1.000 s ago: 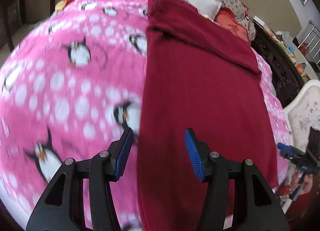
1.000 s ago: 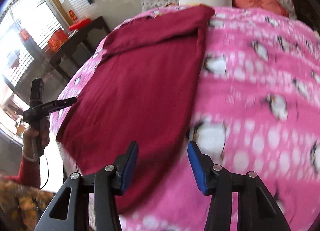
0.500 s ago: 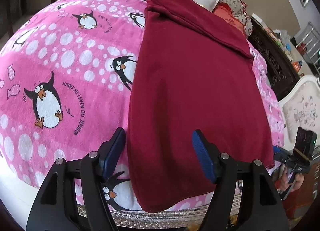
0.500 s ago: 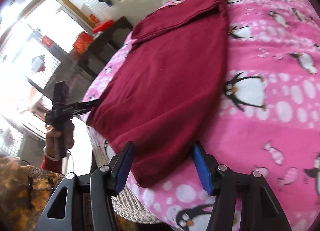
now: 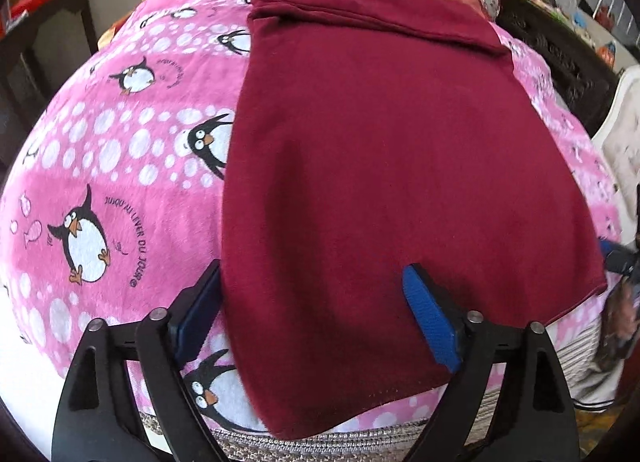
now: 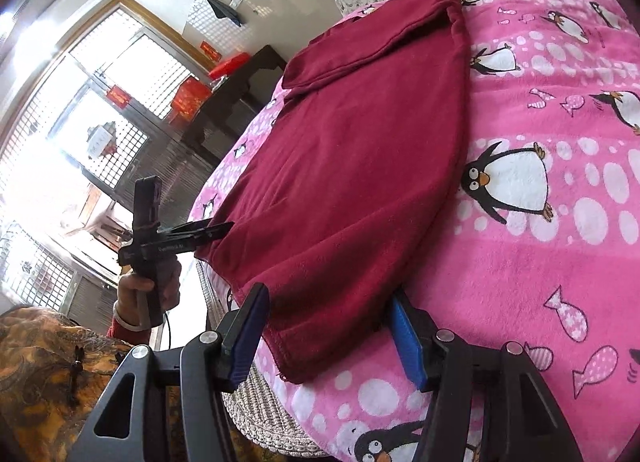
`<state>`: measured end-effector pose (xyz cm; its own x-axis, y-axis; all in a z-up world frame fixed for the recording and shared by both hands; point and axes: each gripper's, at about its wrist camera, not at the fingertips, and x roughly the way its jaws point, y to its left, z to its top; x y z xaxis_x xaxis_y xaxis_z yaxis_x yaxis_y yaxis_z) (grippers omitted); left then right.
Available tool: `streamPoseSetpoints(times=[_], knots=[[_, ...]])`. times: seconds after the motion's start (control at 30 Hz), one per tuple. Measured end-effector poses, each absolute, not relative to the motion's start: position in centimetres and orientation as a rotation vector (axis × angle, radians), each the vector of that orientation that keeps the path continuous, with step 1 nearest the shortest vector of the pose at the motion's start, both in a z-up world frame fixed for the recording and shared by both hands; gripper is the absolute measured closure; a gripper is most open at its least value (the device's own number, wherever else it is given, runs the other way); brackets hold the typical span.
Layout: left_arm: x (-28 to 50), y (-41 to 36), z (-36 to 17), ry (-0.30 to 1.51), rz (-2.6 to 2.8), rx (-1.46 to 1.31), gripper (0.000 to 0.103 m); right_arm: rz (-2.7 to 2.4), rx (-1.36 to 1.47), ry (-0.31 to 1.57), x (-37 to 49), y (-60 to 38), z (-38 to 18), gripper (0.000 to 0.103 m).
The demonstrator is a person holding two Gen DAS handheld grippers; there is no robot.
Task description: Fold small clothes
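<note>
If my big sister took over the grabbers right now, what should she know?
Left gripper: open, holding nothing, at the near left corner of the dark red garment.
Right gripper: open, holding nothing, at the near right corner.
The garment lies flat on the pink penguin blanket, its near edge by the bed's edge.
Done: a band at the far end is already folded over.
Left: probably pinch both near corners and fold the garment toward the far end, then make it smaller.
</note>
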<state>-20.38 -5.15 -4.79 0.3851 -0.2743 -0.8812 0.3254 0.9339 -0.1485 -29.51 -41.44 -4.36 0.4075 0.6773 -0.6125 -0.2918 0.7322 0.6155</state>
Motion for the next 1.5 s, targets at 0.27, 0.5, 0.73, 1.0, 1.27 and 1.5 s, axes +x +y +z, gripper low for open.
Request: streamPoseSetpoints(times=[0.27,0.5,0.73,1.0,1.27,1.5], knots=[[-20.5,-5.2,-4.8,1.098,-0.369,0.044,0.013,0.63,0.442,0.987,-29.2,-41.0,-4.1,0.044],[-20.7,-5.2,-4.7,1.112,-0.362,0.038,0.013,0.635,0.436,0.989,-29.0,-40.3,-4.1,0.042],[-21.2,-4.2,-4.5,1.12,-0.408,-0.023,0.013,0.651,0.449,0.96,-28.6,-39.9,-4.5,0.041],[-21.3,-2.8,-4.0,1.119,-0.421,-0.091,0.055,0.706,0.485,0.924,-28.2,-39.7,-4.7,0.089],[-20.5,-2.0,-3.2,1.138,-0.477,-0.15,0.091,0.815,0.578,0.813,-27.0,-40.2,-2.4,0.092],[-17.8,-1.7,-0.5,1.076,-0.525,-0.212,0.093,0.837,0.548,0.698,-24.4,-40.8,1.0,0.092]])
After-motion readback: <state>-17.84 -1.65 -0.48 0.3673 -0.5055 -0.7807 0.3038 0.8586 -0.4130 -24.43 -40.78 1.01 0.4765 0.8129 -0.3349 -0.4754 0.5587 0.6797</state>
